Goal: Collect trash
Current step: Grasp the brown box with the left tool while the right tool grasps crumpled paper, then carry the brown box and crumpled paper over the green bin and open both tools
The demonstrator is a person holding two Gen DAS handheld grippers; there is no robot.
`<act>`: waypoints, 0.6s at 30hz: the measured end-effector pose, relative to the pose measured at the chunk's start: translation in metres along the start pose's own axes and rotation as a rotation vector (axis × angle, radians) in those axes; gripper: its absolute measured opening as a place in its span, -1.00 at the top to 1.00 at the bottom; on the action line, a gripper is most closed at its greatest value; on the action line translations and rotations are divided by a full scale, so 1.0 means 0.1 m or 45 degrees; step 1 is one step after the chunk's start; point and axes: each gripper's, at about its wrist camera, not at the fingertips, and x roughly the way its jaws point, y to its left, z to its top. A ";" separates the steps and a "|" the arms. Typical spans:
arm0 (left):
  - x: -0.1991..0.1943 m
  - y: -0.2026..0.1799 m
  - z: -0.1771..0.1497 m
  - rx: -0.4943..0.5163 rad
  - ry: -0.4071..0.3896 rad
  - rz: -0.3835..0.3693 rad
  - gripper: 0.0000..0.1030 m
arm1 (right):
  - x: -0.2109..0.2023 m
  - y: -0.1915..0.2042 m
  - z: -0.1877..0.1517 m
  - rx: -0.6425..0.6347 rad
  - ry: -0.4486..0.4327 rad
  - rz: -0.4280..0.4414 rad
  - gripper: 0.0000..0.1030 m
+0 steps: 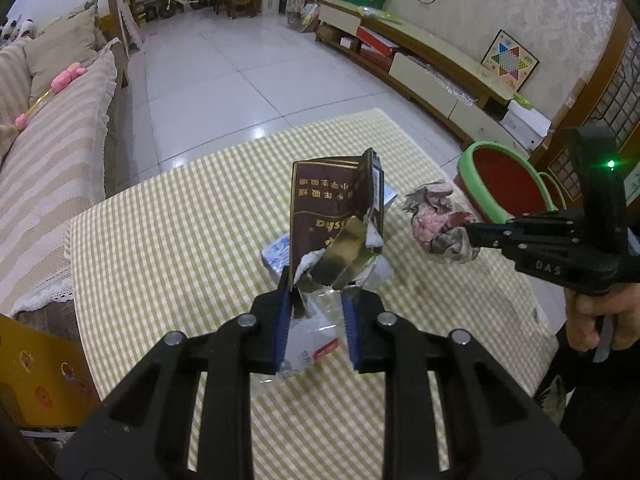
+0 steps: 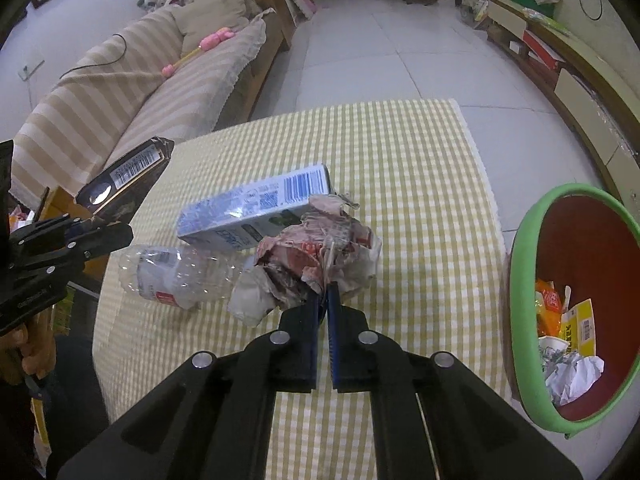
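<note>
My left gripper (image 1: 316,300) is shut on a torn brown carton (image 1: 334,216) and holds it upright above the table; it also shows in the right wrist view (image 2: 124,182), held by the left gripper (image 2: 108,232). My right gripper (image 2: 323,300) is shut on a crumpled paper wad (image 2: 316,256), lifted off the checked tablecloth (image 2: 400,184); the wad also shows in the left wrist view (image 1: 436,220). A clear plastic bottle (image 2: 176,274) and a blue-white carton (image 2: 256,208) lie on the table. A green-rimmed red bin (image 2: 576,304) with trash stands at the right.
A striped sofa (image 2: 132,92) runs along the left. A low TV cabinet (image 1: 432,60) lines the far right wall. White tiled floor (image 1: 240,64) lies beyond the table. The bin (image 1: 508,184) sits off the table's right edge.
</note>
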 end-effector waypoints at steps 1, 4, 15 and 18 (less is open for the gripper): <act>-0.03 -0.01 0.01 0.004 -0.008 -0.003 0.56 | -0.03 0.00 0.00 0.000 -0.008 0.003 0.93; -0.09 -0.05 0.05 0.011 -0.028 -0.013 0.56 | -0.18 -0.06 -0.01 0.010 -0.040 0.006 0.93; 0.00 -0.50 0.39 -0.008 -0.065 -0.143 0.56 | -0.77 -0.49 0.03 0.145 -0.168 -0.040 0.93; 0.08 -0.69 0.49 -0.006 -0.062 -0.191 0.57 | -0.92 -0.70 0.02 0.198 -0.199 -0.068 0.93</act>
